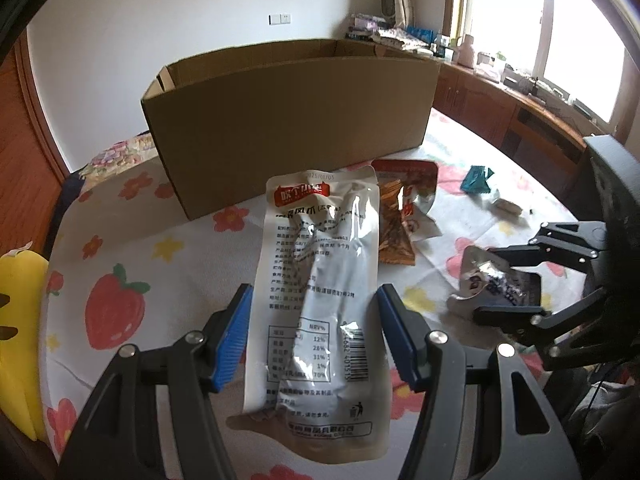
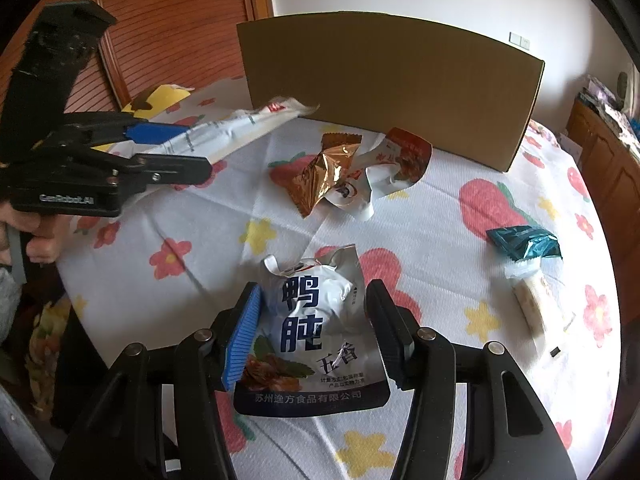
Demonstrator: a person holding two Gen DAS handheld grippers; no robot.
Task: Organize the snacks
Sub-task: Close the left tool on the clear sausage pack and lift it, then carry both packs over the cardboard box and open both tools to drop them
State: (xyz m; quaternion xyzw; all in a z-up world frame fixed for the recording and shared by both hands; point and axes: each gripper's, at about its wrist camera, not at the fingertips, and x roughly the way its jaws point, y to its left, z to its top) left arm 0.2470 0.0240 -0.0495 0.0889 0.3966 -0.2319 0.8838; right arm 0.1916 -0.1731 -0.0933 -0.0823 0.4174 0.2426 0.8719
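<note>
My left gripper [image 1: 316,292] is shut on a long white snack pouch [image 1: 316,280] with printed text and a barcode. In the right wrist view that left gripper [image 2: 196,148] holds the white pouch [image 2: 240,124] up off the cloth, pointing at the open cardboard box [image 1: 288,108]. My right gripper [image 2: 314,288] has a crumpled silver-white pouch with blue characters [image 2: 308,320] between its fingers, both pads against its sides, low over the table. From the left wrist view the right gripper [image 1: 486,284] is at the right with the silver pouch [image 1: 492,284].
Loose on the flowered tablecloth [image 2: 200,264] lie an orange foil snack [image 2: 324,172], a red-and-white pouch [image 2: 404,152], a teal packet [image 2: 524,242] and a beige wrapped bar [image 2: 532,300]. The box [image 2: 392,80] stands at the far edge. A yellow plush [image 1: 20,320] sits left; wooden cabinets [image 1: 540,128] stand right.
</note>
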